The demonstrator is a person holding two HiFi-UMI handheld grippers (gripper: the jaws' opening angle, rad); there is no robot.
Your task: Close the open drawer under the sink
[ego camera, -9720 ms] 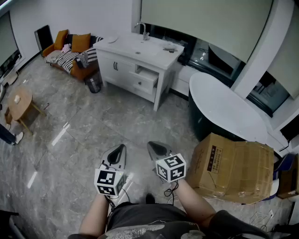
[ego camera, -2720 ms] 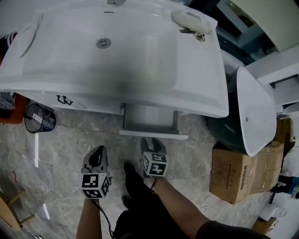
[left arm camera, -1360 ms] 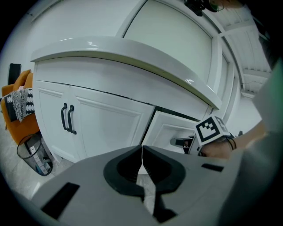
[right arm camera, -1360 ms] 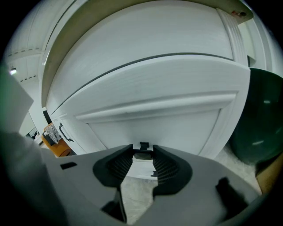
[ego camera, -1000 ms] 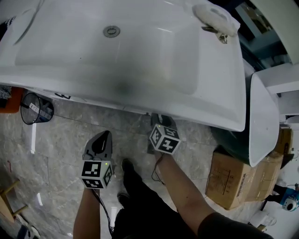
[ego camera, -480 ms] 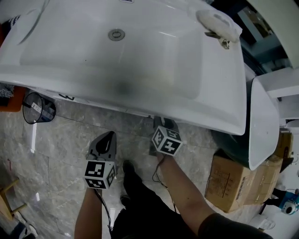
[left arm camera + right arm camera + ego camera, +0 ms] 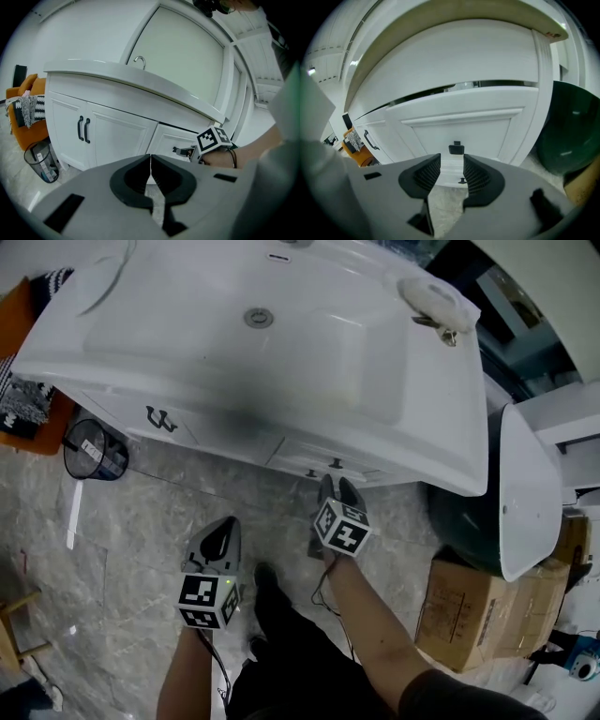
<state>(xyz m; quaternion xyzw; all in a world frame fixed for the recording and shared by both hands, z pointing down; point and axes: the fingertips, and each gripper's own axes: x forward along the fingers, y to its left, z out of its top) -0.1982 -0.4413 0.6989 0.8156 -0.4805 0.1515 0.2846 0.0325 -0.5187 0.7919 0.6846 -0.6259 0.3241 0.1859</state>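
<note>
The white sink cabinet (image 7: 234,432) fills the upper half of the head view. Its top drawer (image 7: 323,458), with a small black knob (image 7: 456,149), sits pushed in, about flush with the cabinet face; a thin dark slit shows above it. My right gripper (image 7: 336,489) hangs just in front of that drawer, apart from it, jaws open and empty; the knob shows beyond the gap (image 7: 451,174). The left gripper view shows the right gripper (image 7: 182,151) pointing at the drawer front (image 7: 169,140). My left gripper (image 7: 223,532) is lower left over the floor, shut and empty (image 7: 150,168).
A wire waste bin (image 7: 94,456) stands left of the cabinet beside an orange sofa (image 7: 35,101). A dark green tub with a white lid (image 7: 525,493) and a cardboard box (image 7: 469,615) crowd the right. Double doors with black handles (image 7: 83,129) lie left of the drawer.
My right gripper has drawn back from under the sink rim, so the drawer front and knob now show. Both grippers have moved a little away from the cabinet.
</note>
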